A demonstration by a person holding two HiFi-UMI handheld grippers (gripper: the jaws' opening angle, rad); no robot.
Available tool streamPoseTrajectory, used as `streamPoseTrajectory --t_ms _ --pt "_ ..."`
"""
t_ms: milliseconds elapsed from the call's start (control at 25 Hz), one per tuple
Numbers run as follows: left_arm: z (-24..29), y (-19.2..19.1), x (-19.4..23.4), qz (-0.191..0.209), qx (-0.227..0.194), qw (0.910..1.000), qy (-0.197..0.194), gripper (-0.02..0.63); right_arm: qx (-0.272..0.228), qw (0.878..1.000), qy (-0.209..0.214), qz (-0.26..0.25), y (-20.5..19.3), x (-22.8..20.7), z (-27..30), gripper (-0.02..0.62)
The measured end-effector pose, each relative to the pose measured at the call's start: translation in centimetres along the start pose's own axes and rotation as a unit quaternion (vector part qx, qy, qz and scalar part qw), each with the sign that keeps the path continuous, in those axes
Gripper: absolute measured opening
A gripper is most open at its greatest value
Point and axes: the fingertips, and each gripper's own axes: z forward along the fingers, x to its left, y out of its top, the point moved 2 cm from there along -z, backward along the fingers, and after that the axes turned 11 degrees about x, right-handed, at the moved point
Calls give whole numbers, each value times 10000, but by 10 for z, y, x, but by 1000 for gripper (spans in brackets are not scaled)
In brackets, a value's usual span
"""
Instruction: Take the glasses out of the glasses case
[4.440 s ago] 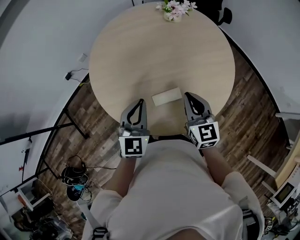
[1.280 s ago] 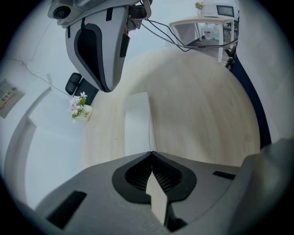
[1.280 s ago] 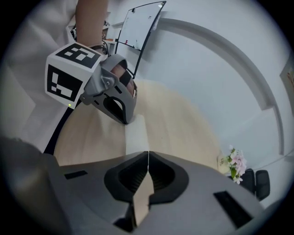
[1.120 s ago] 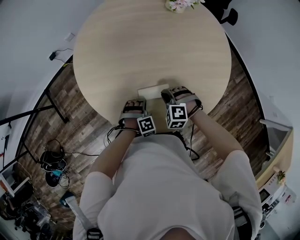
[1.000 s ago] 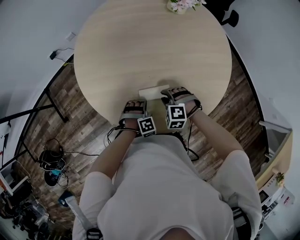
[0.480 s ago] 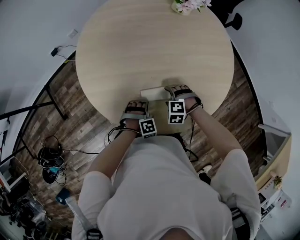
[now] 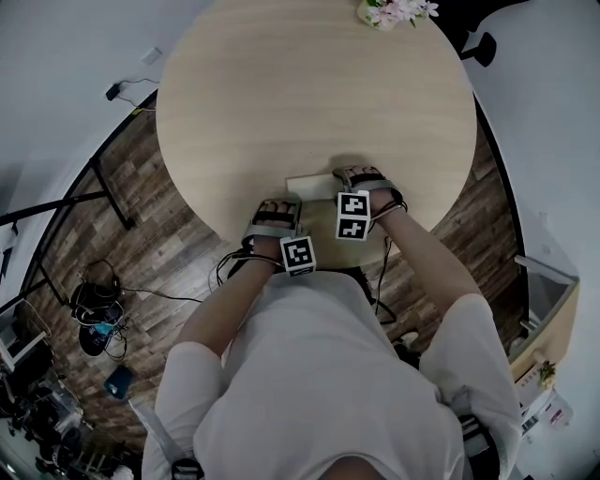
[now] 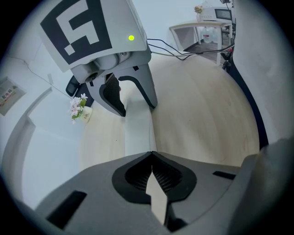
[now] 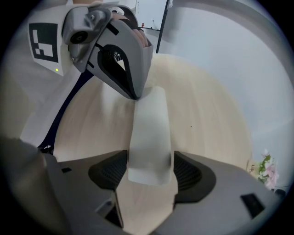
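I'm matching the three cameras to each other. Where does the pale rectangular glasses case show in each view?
Head view: the pale rectangular glasses case lies just above picture centre, near the round wooden table's near edge.
Left gripper view: centre, a strip running from the left gripper up to the right gripper.
Right gripper view: lower centre, its near end between the open jaws.
Shared landmark: the pot of pink flowers.

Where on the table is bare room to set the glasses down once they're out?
The table is bare from the glasses case to the flower pot at the far rim. The near edge is crowded: left gripper and right gripper are at the case.
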Motion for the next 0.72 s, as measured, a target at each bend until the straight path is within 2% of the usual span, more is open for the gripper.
streamPoseTrajectory --t_ms 360,520,640,720 --pt "-1 -4 -1 72 36 9999 70 8 49 9997 234 60 2 -4 0 278" --pt "-5 -8 11 48 17 9986 531 8 67 9991 403 61 4 -5 -1 278" --pt "-4 -4 4 -71 -61 9996 266 8 82 9985 544 59 3 -7 -1 278" --pt "-3 -4 1 -3 -59 9996 272 8 80 9979 637 52 3 -7 -1 278"
